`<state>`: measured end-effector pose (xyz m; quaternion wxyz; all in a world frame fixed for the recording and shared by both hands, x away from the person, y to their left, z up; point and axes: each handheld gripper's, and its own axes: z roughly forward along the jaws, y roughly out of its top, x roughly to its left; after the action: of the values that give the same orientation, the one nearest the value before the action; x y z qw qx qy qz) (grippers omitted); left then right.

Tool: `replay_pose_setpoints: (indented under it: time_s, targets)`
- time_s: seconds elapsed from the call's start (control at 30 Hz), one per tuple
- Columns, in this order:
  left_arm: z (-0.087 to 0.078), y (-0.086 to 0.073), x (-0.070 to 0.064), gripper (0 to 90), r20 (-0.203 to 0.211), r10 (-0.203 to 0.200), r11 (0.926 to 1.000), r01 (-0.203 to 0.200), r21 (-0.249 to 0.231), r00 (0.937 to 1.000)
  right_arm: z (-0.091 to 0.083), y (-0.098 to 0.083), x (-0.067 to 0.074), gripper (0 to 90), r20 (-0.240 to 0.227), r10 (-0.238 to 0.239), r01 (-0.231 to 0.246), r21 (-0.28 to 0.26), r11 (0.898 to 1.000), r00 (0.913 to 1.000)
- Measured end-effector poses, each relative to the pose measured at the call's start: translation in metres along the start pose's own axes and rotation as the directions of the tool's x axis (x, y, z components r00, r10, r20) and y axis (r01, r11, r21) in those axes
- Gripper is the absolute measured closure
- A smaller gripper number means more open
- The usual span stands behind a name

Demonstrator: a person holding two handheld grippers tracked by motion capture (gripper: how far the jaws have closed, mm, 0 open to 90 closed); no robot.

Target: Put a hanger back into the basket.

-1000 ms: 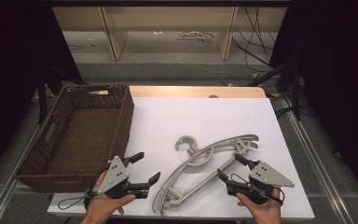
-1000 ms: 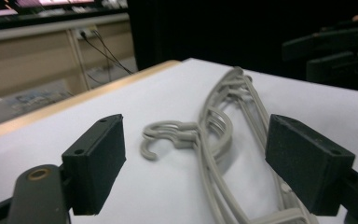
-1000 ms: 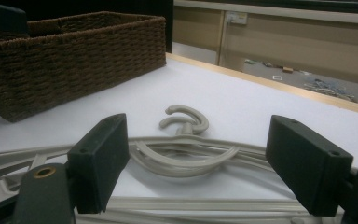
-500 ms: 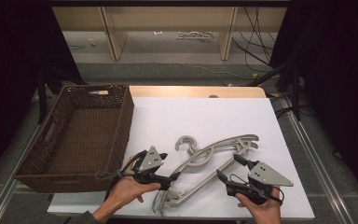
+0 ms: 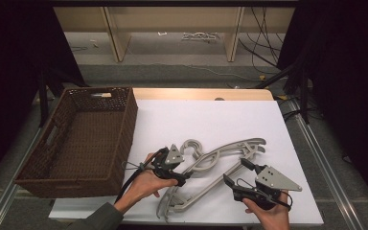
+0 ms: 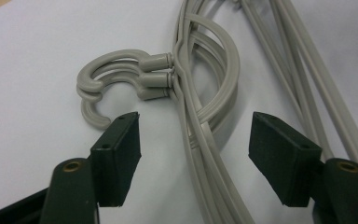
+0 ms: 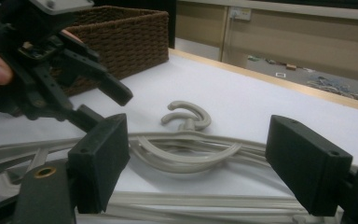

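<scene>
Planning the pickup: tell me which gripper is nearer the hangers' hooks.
Left. The left gripper hovers just beside the hooks, jaws open; the right gripper sits farther off, by the hangers' arms.

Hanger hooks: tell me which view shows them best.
The left gripper view: the hanger hooks lie close and sharp, three stacked. The right gripper view shows them low and edge-on; the high view shows them small.

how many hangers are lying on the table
3, going by the three hooks stacked together in the left gripper view. The hangers lie in one overlapping pile on the white table, right of the basket. More could be hidden underneath.
</scene>
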<state>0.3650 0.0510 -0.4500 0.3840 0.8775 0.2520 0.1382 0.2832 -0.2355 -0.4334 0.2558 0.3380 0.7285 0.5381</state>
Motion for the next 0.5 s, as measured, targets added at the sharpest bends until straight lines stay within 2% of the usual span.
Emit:
replay_pose_setpoints:
  time_s: [0.03, 0.17, 0.3, 0.37, 0.43, 0.47, 0.5]
  targets:
    - [0.003, 0.002, 0.001, 34.6, 0.009, 0.008, 0.9997, -0.008, 0.023, 0.9999, 0.000, 0.000, 0.000, 22.6, -0.001, -0.001, 0.001, 0.001, 1.000, 1.0000]
    - [0.017, 0.006, -0.002, 37.9, -0.001, 0.034, 0.9959, -0.034, 0.084, 0.9994, 0.001, 0.000, 0.000, 22.5, 0.002, 0.001, -0.001, -0.003, 1.000, 1.0000]
    - [0.026, 0.009, 0.001, 40.6, 0.001, 0.037, 0.9921, -0.036, 0.120, 0.9993, 0.000, 0.000, -0.001, 22.6, 0.000, 0.000, 0.000, -0.002, 1.000, 1.0000]
    - [0.028, 0.011, 0.004, 40.7, 0.038, 0.006, 0.9945, -0.010, 0.105, 0.9993, 0.000, 0.000, -0.001, 22.6, -0.001, -0.002, 0.002, -0.004, 1.000, 1.0000]
    - [0.027, 0.012, 0.006, 40.8, 0.037, 0.012, 0.9942, -0.016, 0.106, 0.9992, 0.000, 0.000, -0.001, 22.6, -0.001, 0.002, -0.002, -0.002, 1.000, 1.0000]
    - [0.026, 0.014, 0.007, 40.9, 0.039, -0.005, 0.9949, 0.001, 0.101, 0.9992, 0.002, 0.000, -0.001, 22.6, -0.014, 0.010, -0.010, -0.007, 1.000, 0.9999]
    - [0.026, 0.014, 0.007, 41.4, 0.039, -0.005, 0.9949, 0.001, 0.101, 0.9992, 0.002, 0.000, -0.001, 22.6, -0.014, 0.010, -0.010, -0.007, 1.000, 0.9999]
